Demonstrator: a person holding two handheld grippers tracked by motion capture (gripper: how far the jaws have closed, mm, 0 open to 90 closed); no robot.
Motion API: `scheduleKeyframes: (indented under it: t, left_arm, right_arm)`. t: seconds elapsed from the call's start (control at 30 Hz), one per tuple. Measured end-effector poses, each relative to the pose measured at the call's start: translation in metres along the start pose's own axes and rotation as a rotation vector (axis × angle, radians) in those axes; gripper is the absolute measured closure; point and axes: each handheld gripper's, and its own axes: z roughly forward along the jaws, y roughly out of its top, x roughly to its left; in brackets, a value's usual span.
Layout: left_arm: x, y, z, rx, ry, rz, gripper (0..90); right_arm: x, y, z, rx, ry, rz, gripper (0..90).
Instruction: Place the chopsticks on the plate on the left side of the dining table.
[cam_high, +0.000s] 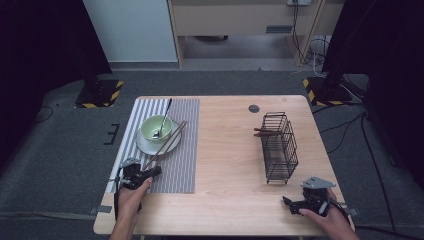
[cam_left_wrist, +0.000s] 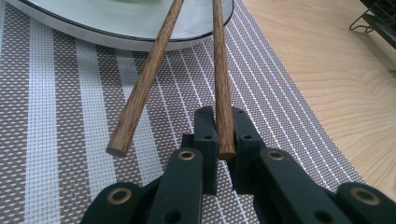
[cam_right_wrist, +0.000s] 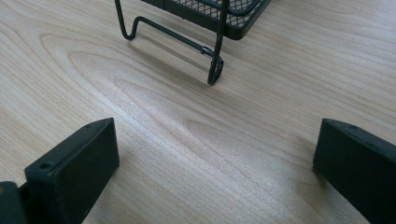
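Green bowl holding spoon, wire rack perhaps holding chopsticks, left gripper pinching chopstick, right gripper wide.

The plate is cut off by the top edge of the left gripper view, and so are the far ends of both chopsticks. In the right gripper view, the wire basket is cut off at the top. In the high view, the brown things inside the basket are too small to tell.
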Motion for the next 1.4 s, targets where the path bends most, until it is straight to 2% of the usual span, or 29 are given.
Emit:
scheduleKeyframes:
  t: [0.6, 0.8, 1.4]
  left_arm:
    - [0.0024, -0.0008, 0.0004, 0.015, 0.010, -0.010, 83.1]
    - [0.0027, -0.0018, 0.0023, 0.033, 0.017, -0.008, 83.0]
    - [0.0071, -0.0023, 0.0031, 0.031, 0.037, -0.022, 82.3]
  right_arm:
    - [0.0000, 0.0000, 0.0000, 0.000, 0.000, 0.000, 0.4]
    - [0.0000, -0.0001, 0.0000, 0.000, 0.000, 0.000, 0.4]
    - [0.0001, -0.0001, -0.0001, 0.000, -0.001, 0.000, 0.4]
